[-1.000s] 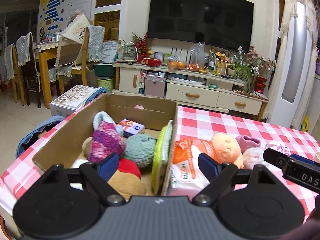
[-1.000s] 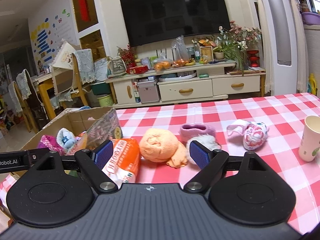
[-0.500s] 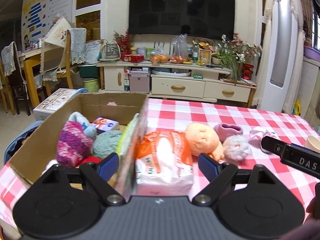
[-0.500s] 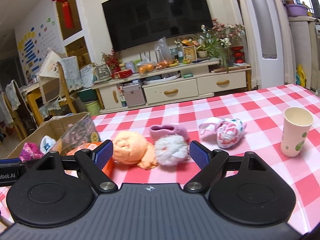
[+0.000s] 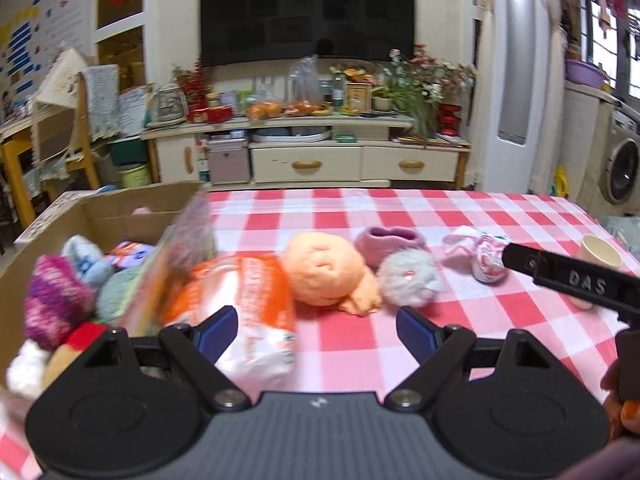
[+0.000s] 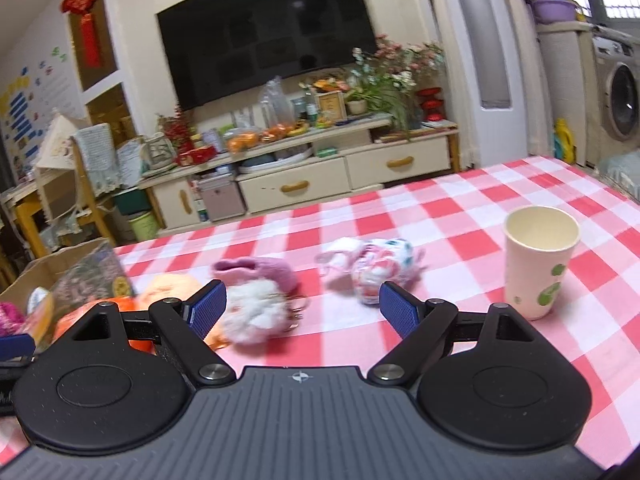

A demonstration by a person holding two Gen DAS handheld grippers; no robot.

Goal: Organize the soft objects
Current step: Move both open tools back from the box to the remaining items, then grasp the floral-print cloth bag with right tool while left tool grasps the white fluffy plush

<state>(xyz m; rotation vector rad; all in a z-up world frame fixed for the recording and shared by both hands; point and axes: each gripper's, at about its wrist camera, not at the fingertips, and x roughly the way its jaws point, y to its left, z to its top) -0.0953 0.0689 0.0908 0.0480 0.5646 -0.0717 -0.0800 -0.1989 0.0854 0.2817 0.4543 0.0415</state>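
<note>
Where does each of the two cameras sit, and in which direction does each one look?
Left wrist view: sits on the left gripper, looks forward and slightly down over the cardboard box and the orange plush; its open fingers, the right gripper's finger and fingertips of a hand show.
Right wrist view: sits on the right gripper, looks forward over the white pom-pom and the paper cup; only its open fingers show.
Shared: the checked table, the pom-pom, cup, box and the television.

Checked tablecloth (image 6: 460, 208) smooth, slight sheen. Cardboard box (image 5: 120, 208) matt brown. White pompom (image 6: 256, 312) fluffy fur. Orange towel (image 5: 324, 276) soft terry. Paper cup (image 6: 536, 260) matt. Tissue pack (image 5: 248, 312) glossy plastic.
</note>
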